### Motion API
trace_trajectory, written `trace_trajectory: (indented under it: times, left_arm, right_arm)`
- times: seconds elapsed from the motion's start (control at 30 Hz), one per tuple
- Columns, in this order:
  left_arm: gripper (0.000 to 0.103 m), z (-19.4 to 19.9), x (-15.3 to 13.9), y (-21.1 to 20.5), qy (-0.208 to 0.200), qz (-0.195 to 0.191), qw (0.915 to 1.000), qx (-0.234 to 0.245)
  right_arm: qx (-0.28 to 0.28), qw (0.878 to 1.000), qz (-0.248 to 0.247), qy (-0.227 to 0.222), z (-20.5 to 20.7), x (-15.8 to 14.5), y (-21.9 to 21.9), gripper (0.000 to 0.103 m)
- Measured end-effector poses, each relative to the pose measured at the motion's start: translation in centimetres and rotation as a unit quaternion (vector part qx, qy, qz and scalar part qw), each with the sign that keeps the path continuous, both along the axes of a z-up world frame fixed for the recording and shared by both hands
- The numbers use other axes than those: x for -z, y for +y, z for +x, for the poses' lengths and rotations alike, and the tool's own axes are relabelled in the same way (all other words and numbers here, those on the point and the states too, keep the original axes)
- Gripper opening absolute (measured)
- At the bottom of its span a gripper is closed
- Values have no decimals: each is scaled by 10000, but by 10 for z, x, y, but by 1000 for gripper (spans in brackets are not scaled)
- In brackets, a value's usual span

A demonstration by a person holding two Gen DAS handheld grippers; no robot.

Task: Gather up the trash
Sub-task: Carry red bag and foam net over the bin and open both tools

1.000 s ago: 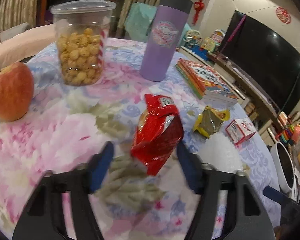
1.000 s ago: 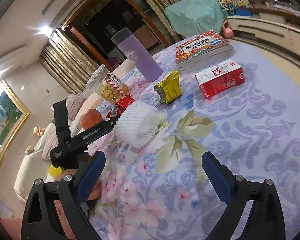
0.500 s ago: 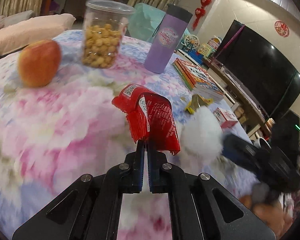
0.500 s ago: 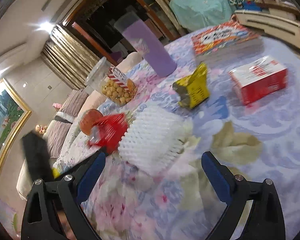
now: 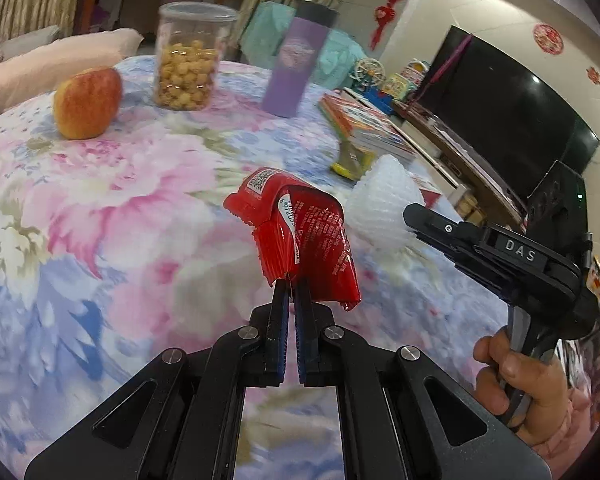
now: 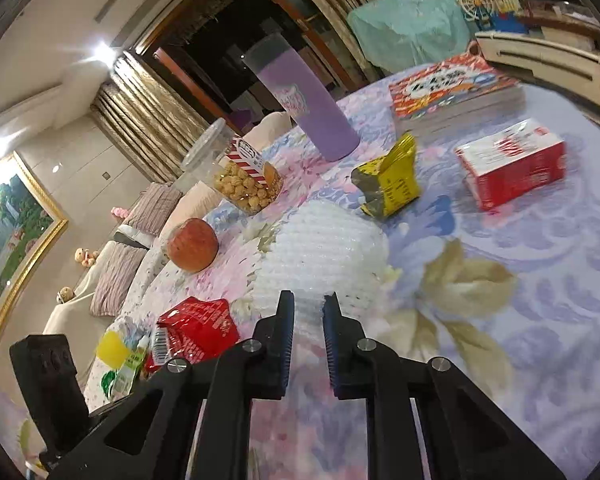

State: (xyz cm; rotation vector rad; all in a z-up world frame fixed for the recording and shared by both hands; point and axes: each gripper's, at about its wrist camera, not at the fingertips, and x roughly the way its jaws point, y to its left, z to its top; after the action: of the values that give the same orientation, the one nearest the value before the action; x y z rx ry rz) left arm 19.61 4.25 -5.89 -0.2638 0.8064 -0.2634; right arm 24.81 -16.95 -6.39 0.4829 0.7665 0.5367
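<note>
A crumpled red snack wrapper (image 5: pixel 300 232) hangs just above the flowered tablecloth (image 5: pixel 120 208), pinched at its lower edge by my shut left gripper (image 5: pixel 293 284). To its right lies a white foam fruit net (image 5: pixel 380 204). In the right wrist view my right gripper (image 6: pixel 309 304) is closing its jaws on the near edge of the foam net (image 6: pixel 320 248), and foam fills the narrow gap between the pads. The red wrapper (image 6: pixel 196 328) shows at lower left there. A yellow wrapper (image 6: pixel 388 180) and a red and white carton (image 6: pixel 512 164) lie beyond the net.
An apple (image 5: pixel 86 104), a clear jar of popcorn (image 5: pixel 188 68), a purple tumbler (image 5: pixel 296 68) and a stack of books (image 5: pixel 364 128) stand on the far side of the table. A person's hand (image 5: pixel 516 380) holds the right gripper's handle. A TV stands at the right.
My left gripper closed on the red wrapper, lifted it and drew it back. My right gripper moved up to the foam net, and its jaws went from wide apart to nearly together.
</note>
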Motion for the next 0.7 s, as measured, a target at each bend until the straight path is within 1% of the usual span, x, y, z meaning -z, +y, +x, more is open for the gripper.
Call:
trace_trajectory:
  times: [0.07, 0.17, 0.43, 0.53, 0.7]
  left_arm:
    - [3, -3, -1, -12, -35, 61, 9999, 85]
    - [3, -10, -2, -35, -50, 44, 9995, 300]
    - [3, -25, -5, -93, -108, 128, 9963, 843]
    - [3, -29, -6, -111, -104, 161, 9948, 995]
    - [3, -36, -6, -139, -98, 256, 9923, 1211]
  right_arm:
    - [15, 10000, -20, -70, -12, -4, -10, 14]
    - [61, 9998, -51, -173, -30, -8, -24, 14]
    - [490, 9981, -159, -347, -79, -18, -84, 14]
    - [612, 9971, -256, -383, -96, -20, -103, 14]
    - [753, 9946, -513, -494, -118, -22, -120, 14]
